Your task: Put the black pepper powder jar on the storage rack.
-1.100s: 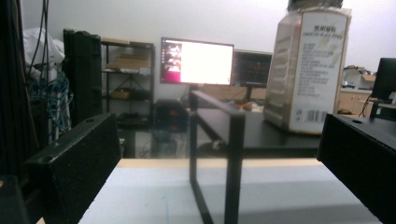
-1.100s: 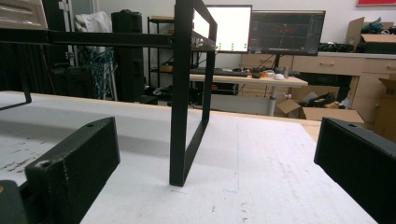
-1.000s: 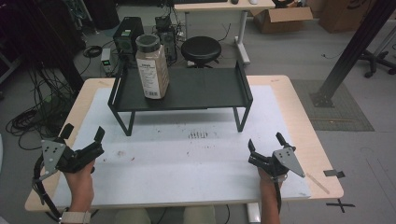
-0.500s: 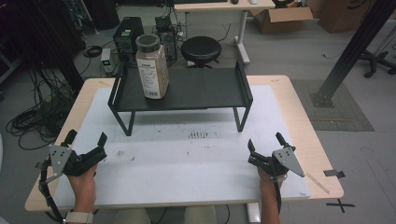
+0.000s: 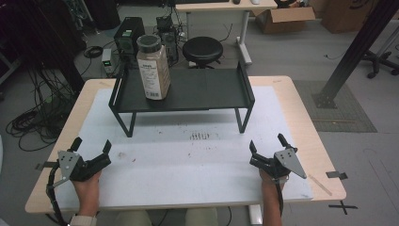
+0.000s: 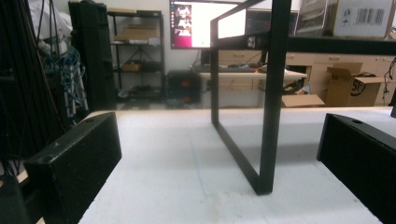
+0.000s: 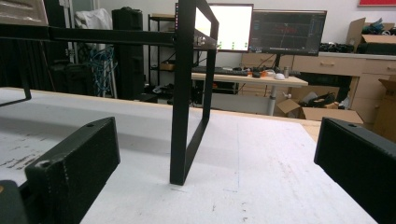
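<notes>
A tall jar (image 5: pixel 153 66) of brownish grains with a dark lid stands upright on the left part of a black raised shelf (image 5: pixel 207 89) at the table's far half. My left gripper (image 5: pixel 91 147) rests open near the front left of the white mat, nothing between its jaws. My right gripper (image 5: pixel 267 145) is open near the front right, also holding nothing. In the left gripper view the shelf's black leg frame (image 6: pixel 271 102) rises ahead between the two jaws. The right gripper view has the shelf's other leg frame (image 7: pixel 184 98) ahead, left of centre.
A white mat (image 5: pixel 188 150) covers the wooden table (image 5: pixel 301 108). Beyond the table stand a black stool (image 5: pixel 202 47), computer towers (image 5: pixel 128 34), a second desk (image 5: pixel 221 5) and cardboard boxes (image 5: pixel 282 16). A black metal post (image 5: pixel 353 52) slants at the right.
My left gripper has slid toward the person and down to the mat's front left corner. The right gripper and the jar stay put.
</notes>
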Motion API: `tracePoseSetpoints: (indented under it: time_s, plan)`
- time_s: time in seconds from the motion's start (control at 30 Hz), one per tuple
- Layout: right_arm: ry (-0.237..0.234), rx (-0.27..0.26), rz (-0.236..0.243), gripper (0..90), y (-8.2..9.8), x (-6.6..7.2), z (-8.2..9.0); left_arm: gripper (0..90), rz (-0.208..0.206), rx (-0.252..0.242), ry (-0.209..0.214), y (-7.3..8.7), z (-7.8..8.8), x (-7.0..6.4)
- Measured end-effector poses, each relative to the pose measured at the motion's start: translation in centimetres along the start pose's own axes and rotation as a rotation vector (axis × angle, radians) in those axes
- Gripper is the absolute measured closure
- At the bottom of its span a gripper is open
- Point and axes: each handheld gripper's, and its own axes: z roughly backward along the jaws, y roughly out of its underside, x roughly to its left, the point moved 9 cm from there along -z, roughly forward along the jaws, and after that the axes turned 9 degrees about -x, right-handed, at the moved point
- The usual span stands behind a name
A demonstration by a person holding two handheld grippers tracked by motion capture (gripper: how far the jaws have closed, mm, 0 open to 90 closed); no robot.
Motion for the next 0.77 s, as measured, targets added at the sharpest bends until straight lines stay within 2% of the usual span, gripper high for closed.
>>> tracePoseSetpoints:
  time_s: [0.4, 0.77]
  plan:
    - [0.0, 0.001, 0.003, 0.0, 0.01, 0.05, 0.03, 0.2, -0.029, 0.016, 0.017, 0.2, -0.1, -0.37]
    - [-0.002, 0.001, 0.007, 0.0, 0.02, 0.09, 0.01, 0.2, -0.026, 0.013, 0.016, 0.2, -0.06, -0.35]
